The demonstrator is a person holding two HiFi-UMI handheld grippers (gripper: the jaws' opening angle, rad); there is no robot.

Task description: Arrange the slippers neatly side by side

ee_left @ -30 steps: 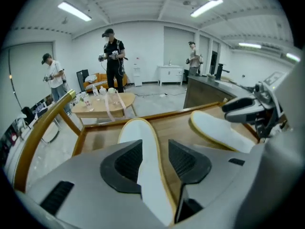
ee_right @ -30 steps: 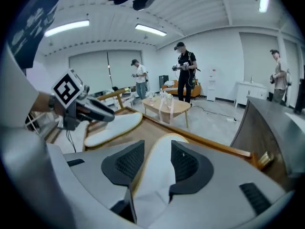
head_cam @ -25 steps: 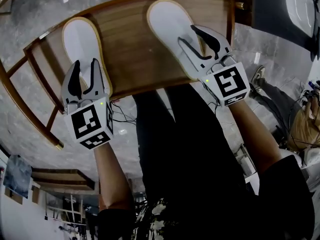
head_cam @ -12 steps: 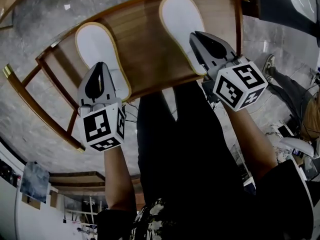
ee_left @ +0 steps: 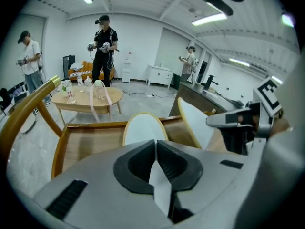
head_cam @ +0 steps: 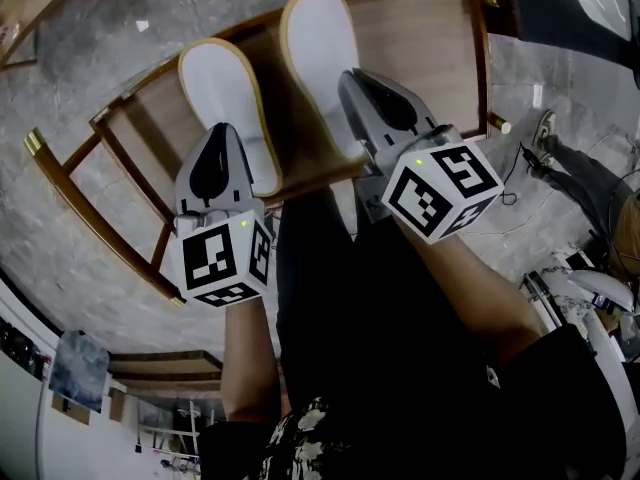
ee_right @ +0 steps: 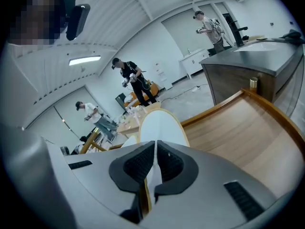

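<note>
Head view: left hand-held gripper [head_cam: 222,128] clamps slipper [head_cam: 220,80] edge.

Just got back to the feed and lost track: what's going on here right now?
A person holds a tool in each hand over a wooden table. The left tool has just closed on the near end of the left slipper, and the right tool on the near end of the right slipper. The white slippers sit close, a strip of wood between them, but the right one reaches farther across the table, so they are not yet lined up.
</note>
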